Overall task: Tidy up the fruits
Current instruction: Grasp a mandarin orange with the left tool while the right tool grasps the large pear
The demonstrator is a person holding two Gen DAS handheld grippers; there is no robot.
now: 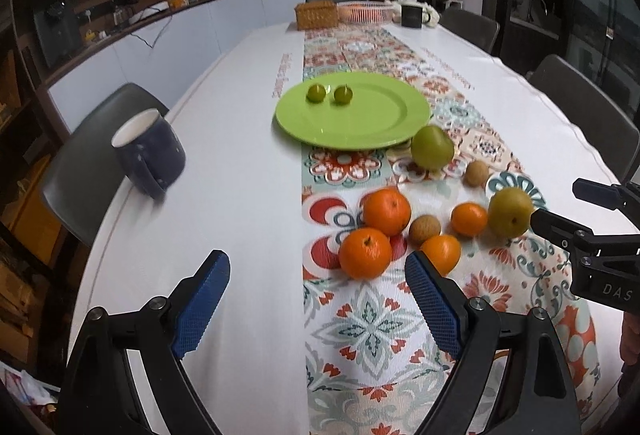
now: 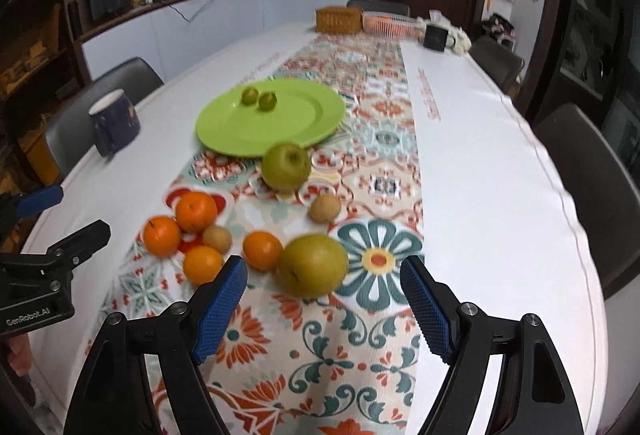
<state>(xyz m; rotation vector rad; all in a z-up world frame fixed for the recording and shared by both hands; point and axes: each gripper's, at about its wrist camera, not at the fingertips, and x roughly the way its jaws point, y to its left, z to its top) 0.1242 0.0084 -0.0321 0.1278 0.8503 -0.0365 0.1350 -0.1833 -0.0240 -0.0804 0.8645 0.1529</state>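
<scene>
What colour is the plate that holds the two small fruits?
The plate is bright lime green, plain without pattern. The left wrist view shows it best.

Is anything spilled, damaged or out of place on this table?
Nothing is spilled or damaged. Only two small green fruits lie on the green plate; the oranges and other fruits lie loose on the patterned runner.

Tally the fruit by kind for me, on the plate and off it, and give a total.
Small green fruits on the green plate: 2
Oranges on the runner: 4
Large green apple: 1
Yellow-green pear: 1
Small brown fruits: 2
Total: 10
</scene>
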